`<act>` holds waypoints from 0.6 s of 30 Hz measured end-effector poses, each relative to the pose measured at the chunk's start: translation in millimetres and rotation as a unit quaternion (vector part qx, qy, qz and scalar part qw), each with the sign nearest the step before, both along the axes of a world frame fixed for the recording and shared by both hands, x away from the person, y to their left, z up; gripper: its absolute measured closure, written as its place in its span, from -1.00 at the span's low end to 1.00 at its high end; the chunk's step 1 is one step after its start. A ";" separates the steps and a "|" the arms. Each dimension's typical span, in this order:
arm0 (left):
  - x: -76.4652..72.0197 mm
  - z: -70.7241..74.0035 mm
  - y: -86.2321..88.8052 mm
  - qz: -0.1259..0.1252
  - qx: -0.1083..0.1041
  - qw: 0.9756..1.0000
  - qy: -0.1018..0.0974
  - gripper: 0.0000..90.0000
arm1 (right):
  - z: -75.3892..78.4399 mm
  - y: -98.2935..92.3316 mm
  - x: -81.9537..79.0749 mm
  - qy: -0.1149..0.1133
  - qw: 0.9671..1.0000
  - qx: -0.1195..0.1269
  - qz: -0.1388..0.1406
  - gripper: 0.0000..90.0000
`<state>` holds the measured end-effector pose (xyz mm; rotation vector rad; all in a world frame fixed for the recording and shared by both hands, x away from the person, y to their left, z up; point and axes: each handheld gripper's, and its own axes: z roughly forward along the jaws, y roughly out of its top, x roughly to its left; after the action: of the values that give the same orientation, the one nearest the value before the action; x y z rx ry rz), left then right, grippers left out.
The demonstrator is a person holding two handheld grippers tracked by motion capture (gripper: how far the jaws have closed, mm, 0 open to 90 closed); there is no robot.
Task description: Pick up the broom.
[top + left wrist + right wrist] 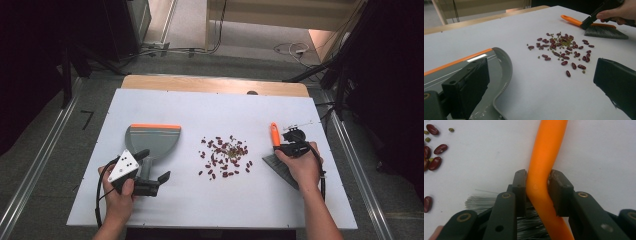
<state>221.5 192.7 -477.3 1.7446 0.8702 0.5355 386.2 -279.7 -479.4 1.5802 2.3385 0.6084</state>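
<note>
— Two tools, one in each of your hands? Where are they?

— Yes. My right gripper (537, 182) has its fingers (520, 187) pinching the brush (276, 150) by its orange handle, one pad on each side, just ahead of the bristles. Seen from the high view, that brush lies at about three o'clock on the white bench (210, 200), handle pointing toward twelve, grey bristles fanned under my right hand (300, 167).

— And the left?

— My left gripper (142, 172) sits at roughly eight o'clock on the bench, with its fingers (466, 90) spread wide. One finger hangs over the grey dustpan (152, 140), the other over bare bench; neither presses on anything that I can see.

— How does the dustpan lie?

— Flat on the bench, its orange lip turned toward twelve o'clock and its stem coming back toward my left hand (120, 197).

— What is between the two tools?

— Scattered beans (225, 155), dark red ones mixed with small greenish ones, in a loose heap near the centre of the bench. From the dustpan they are at three o'clock, well apart from it; from the brush they are at nine o'clock, near but not touching the bristles.

— Is the brush off the bench?

— Cannot tell for sure; the bristles look to rest on it.
</note>
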 end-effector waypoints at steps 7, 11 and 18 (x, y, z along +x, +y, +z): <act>-0.8 2.0 2.3 0.001 -0.005 1.000 -0.004 -0.98 | -1.8 -7.2 -14.4 -0.063 0.997 0.034 -0.009 0.50; -0.8 1.8 3.3 0.002 -0.007 1.000 -0.004 -0.98 | 1.9 -22.6 -22.6 -0.101 0.990 0.092 -0.026 0.50; -2.9 4.2 2.1 0.002 -0.007 1.000 -0.010 -0.98 | 10.7 -30.8 -41.3 -0.200 0.972 0.121 -0.023 0.51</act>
<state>218.6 194.8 -473.1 1.7233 0.8630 0.5476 344.9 -310.6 -468.8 1.4355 1.9812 1.1224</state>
